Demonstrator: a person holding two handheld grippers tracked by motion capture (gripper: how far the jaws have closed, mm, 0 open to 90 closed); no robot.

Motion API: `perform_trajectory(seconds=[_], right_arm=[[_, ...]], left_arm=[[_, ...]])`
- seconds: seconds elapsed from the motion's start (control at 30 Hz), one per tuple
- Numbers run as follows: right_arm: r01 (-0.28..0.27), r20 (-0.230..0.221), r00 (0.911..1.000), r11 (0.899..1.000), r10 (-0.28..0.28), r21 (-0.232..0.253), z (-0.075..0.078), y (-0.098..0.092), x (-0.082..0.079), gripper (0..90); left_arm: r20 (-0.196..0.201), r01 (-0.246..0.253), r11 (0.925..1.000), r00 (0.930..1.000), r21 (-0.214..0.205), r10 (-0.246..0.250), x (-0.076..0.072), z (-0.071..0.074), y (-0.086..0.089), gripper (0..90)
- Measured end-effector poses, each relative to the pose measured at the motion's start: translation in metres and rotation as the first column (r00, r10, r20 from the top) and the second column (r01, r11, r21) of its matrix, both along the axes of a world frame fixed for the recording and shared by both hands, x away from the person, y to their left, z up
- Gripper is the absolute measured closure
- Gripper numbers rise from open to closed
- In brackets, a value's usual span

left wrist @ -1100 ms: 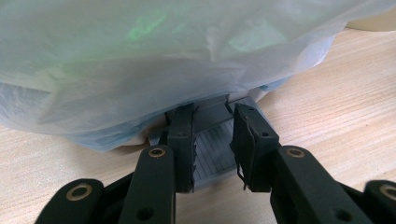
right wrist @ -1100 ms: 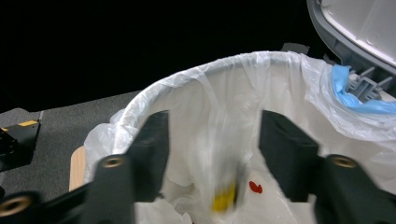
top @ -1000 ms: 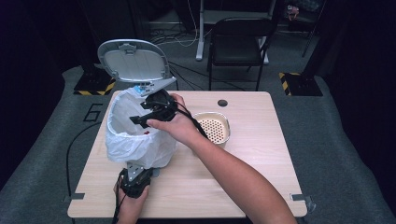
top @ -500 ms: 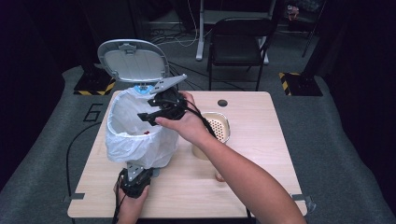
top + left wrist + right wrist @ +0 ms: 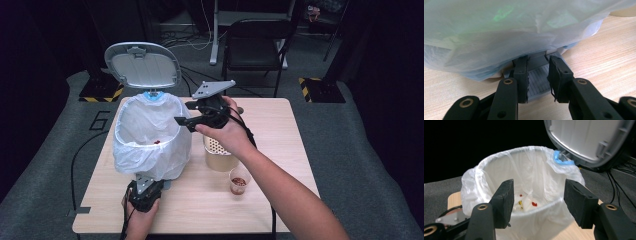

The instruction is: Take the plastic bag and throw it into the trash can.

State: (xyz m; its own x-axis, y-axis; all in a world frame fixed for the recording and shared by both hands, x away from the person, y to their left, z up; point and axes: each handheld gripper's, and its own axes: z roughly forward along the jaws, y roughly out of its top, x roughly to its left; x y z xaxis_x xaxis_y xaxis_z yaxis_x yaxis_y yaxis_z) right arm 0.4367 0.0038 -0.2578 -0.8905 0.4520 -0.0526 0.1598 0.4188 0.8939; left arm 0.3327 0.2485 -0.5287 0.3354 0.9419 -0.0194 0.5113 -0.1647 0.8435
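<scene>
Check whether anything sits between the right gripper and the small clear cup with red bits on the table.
Yes: the perforated beige cylindrical container stands directly below the right gripper, with the small clear cup just beyond it toward the person. Lifting over or going around it looks necessary.

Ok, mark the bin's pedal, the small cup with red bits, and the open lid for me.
pedal (image 5: 537, 81), left gripper view, on its ribbed grey top between the jaws.
small cup (image 5: 239, 182), high view, on the red contents inside its rim.
lid (image 5: 142, 65), high view, on its pale inner face.
</scene>
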Motion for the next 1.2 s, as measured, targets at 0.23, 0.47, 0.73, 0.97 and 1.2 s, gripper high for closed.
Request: perform_trajectory(seconds=[0.23, 0.47, 0.73, 0.97, 1.2], right_arm=[[0.064, 0.015, 0.9978, 0.998, -0.064, -0.006, -0.009, -0.025, 0.004, 40.7], [0.111, 0.005, 0.9938, 0.993, -0.111, -0.027, -0.021, -0.046, 0.008, 44.5], [0.18, -0.008, 0.9836, 0.983, -0.18, -0.019, -0.036, -0.071, 0.013, 46.5], [0.209, -0.003, 0.978, 0.977, -0.209, -0.037, -0.055, -0.091, 0.008, 41.9], [0.248, -0.007, 0.9686, 0.967, -0.249, -0.053, -0.076, -0.107, 0.001, 40.5]], left_arm=[[-0.008, -0.01, 0.9998, 0.9999, -0.019, 0.009, -0.001, 0.0, -0.001, 69.2], [-0.01, -0.026, 0.9985, 0.9996, -0.048, 0.025, -0.001, -0.001, -0.003, 69.2], [-0.009, -0.024, 0.9986, 0.9997, -0.047, 0.023, -0.001, -0.001, -0.003, 69.2], [-0.009, -0.024, 0.9986, 0.9997, -0.048, 0.023, -0.001, -0.001, -0.003, 69.2], [-0.009, -0.024, 0.9986, 0.9997, -0.047, 0.023, -0.001, -0.001, -0.003, 69.2]])
